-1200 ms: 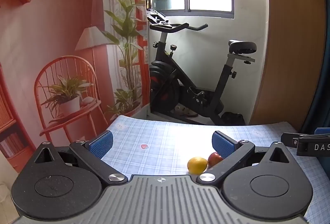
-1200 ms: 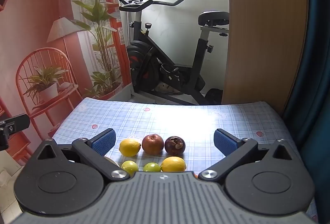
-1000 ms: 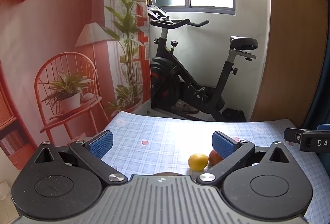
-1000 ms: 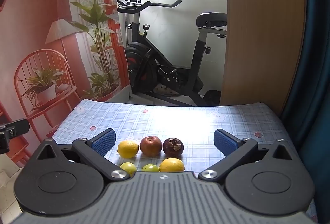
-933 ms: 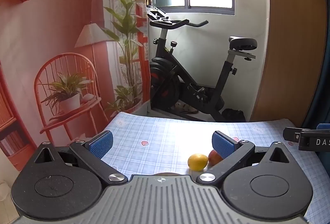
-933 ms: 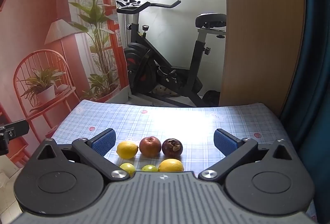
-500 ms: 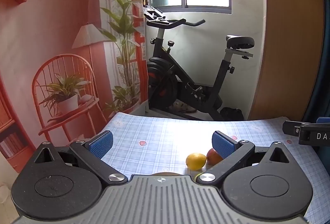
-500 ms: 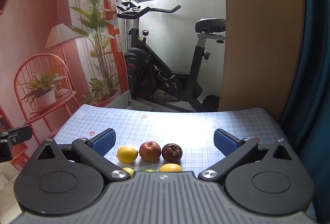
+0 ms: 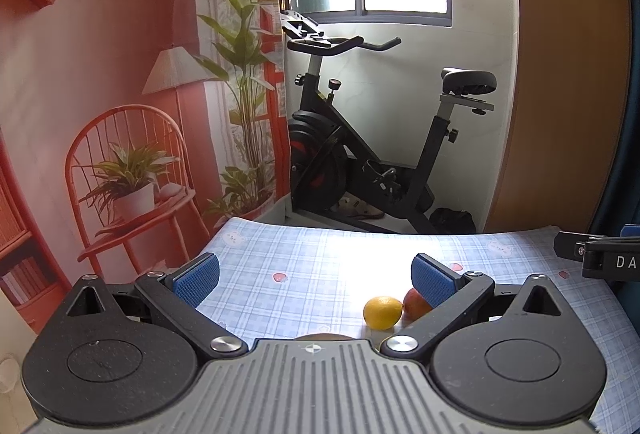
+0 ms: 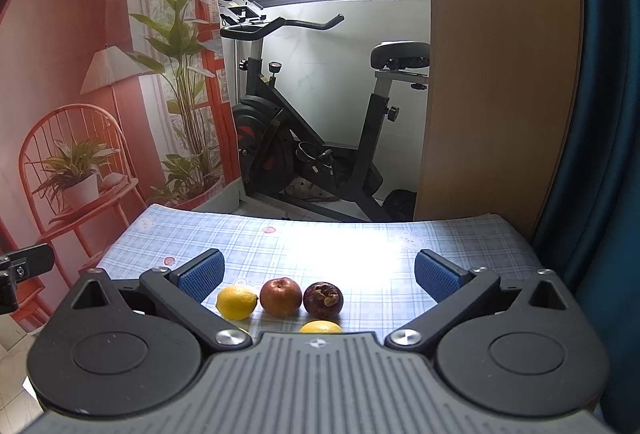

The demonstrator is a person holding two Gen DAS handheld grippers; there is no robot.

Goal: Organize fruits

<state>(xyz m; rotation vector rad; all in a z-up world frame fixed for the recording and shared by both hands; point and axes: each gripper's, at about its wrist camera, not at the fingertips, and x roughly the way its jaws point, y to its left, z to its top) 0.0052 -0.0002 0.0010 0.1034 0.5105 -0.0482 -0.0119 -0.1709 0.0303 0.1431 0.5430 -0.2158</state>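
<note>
In the right wrist view a yellow lemon (image 10: 237,302), a red-brown apple (image 10: 281,296) and a dark mangosteen (image 10: 323,298) lie in a row on the blue checked tablecloth (image 10: 340,246). A second lemon (image 10: 320,327) peeks over the gripper body. My right gripper (image 10: 318,276) hangs open above them, holding nothing. The left wrist view shows the lemon (image 9: 382,312) and the apple (image 9: 416,303), partly behind the right finger. My left gripper (image 9: 316,276) is open and empty, left of the fruit. A brown rim (image 9: 324,336) shows just above its body.
The other gripper's black edge shows at the right (image 9: 600,260) in the left view and at the left (image 10: 24,266) in the right view. Beyond the table's far edge stand an exercise bike (image 10: 312,138), a wooden panel (image 10: 500,74) and a blue curtain (image 10: 600,94).
Both views have tilted upward slightly, so the fruit sits lower and the front row of small fruit has slipped behind the right gripper's body. Both grippers stay open.
</note>
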